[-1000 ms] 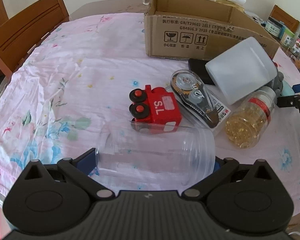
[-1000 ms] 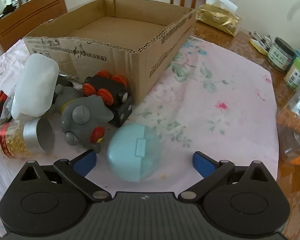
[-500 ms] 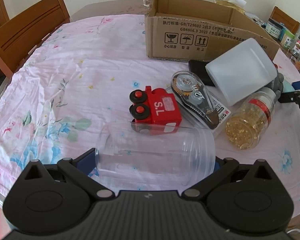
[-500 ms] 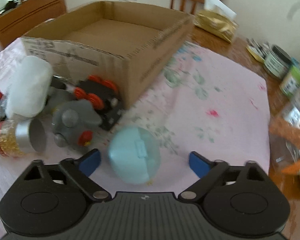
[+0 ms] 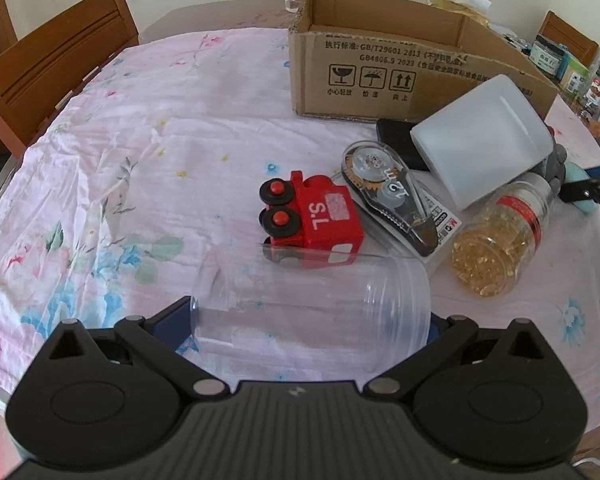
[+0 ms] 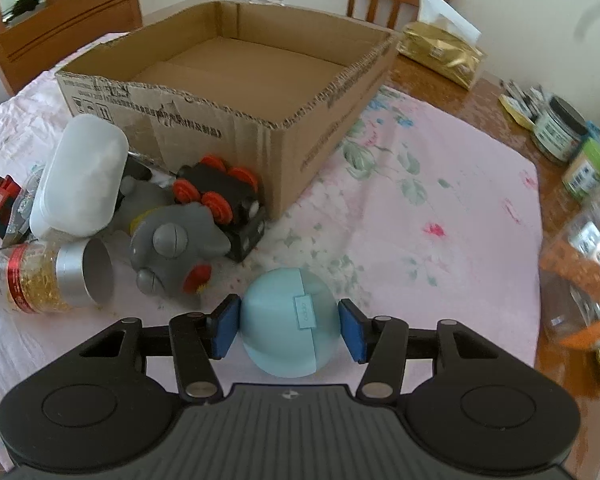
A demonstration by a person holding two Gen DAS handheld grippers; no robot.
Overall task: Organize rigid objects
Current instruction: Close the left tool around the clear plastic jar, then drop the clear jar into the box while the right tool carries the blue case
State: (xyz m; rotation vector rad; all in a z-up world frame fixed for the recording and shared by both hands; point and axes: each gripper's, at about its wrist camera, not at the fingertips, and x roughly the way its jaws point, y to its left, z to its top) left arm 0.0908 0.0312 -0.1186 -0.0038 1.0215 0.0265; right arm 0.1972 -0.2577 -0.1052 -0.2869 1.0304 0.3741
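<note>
Covering wooden table (image 6: 460, 92): pink floral cloth (image 5: 140, 140), chairs (image 5: 60, 64) around.

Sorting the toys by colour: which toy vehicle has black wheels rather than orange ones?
The red train marked S.L, beside the clear jar. The black vehicle by the cardboard box has orange wheels.

Red toy train (image 5: 327, 220) reads "S.L"; cardboard box (image 5: 380, 76) "GB/T29601 2013" (partly legible).

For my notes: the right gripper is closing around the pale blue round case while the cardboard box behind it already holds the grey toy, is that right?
Not quite. In the right wrist view the cardboard box is empty; the grey toy lies on the cloth outside it. The right gripper has indeed just been closing around the pale blue round case.
</note>
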